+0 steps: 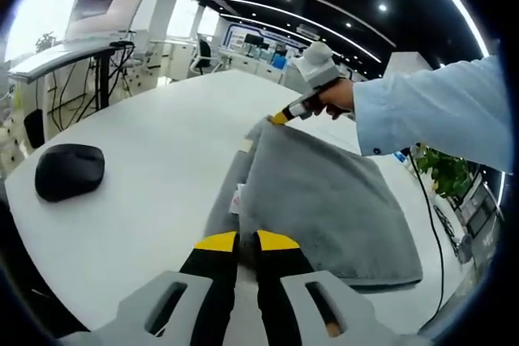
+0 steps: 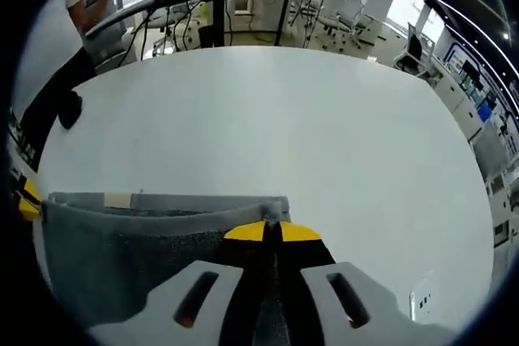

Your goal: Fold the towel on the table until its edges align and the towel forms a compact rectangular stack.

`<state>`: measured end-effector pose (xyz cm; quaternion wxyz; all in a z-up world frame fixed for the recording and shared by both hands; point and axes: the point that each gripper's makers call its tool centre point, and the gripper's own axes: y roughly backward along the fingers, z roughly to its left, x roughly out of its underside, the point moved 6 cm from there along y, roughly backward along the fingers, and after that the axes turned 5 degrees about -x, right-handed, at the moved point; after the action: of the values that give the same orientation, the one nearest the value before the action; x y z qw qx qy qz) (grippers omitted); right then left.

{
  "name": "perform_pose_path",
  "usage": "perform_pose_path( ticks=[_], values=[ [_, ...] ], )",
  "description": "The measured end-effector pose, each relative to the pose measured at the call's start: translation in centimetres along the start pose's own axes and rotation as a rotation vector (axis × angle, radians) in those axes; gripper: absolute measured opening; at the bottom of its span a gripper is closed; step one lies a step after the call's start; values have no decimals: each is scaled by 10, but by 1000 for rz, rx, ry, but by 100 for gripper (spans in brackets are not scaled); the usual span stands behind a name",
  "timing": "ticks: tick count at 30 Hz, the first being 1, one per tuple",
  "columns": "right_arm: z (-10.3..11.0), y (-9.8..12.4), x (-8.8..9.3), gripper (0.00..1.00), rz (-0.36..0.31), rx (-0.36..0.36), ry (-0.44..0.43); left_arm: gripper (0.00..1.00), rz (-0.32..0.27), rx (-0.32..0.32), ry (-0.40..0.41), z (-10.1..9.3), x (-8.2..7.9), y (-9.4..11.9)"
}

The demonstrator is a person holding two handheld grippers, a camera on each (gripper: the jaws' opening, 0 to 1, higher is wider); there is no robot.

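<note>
The gray towel (image 1: pixel 324 200) lies folded on the white table (image 1: pixel 146 176). Both grippers (left (image 1: pixel 246 242), right (image 2: pixel 272 231)) have their fingers pinched on its corners, lifting one edge.

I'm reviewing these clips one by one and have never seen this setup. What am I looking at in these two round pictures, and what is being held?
There is no robot here: a person holds a two-jaw tool in each hand, and a fisheye camera rides on each tool. One picture looks along the left gripper, the other along the right gripper; both have yellow tips. A grey towel, already folded over, lies on a white table. Each gripper is shut on a corner of the towel along one edge. In the left gripper view the person's hand holds the right gripper at the far corner. A black mouse lies on the table beside the towel.
</note>
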<state>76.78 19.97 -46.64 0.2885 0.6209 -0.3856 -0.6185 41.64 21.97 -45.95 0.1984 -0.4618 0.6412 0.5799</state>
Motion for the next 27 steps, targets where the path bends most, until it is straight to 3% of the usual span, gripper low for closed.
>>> perform_pose_path(
  ticks=[3, 6, 10, 27],
  values=[
    [5, 6, 2, 5, -4, 7, 1, 8, 5, -4, 1, 1, 1, 1],
    [-7, 1, -1, 9, -8, 25, 17, 8, 4, -12, 1, 4, 3, 2],
    [-1, 8, 0, 7, -17, 28, 17, 11, -13, -25, -5, 5, 0, 6],
    [-13, 19, -2, 7, -40, 35, -2, 11, -80, 51, -76, -26, -24, 5]
  ],
)
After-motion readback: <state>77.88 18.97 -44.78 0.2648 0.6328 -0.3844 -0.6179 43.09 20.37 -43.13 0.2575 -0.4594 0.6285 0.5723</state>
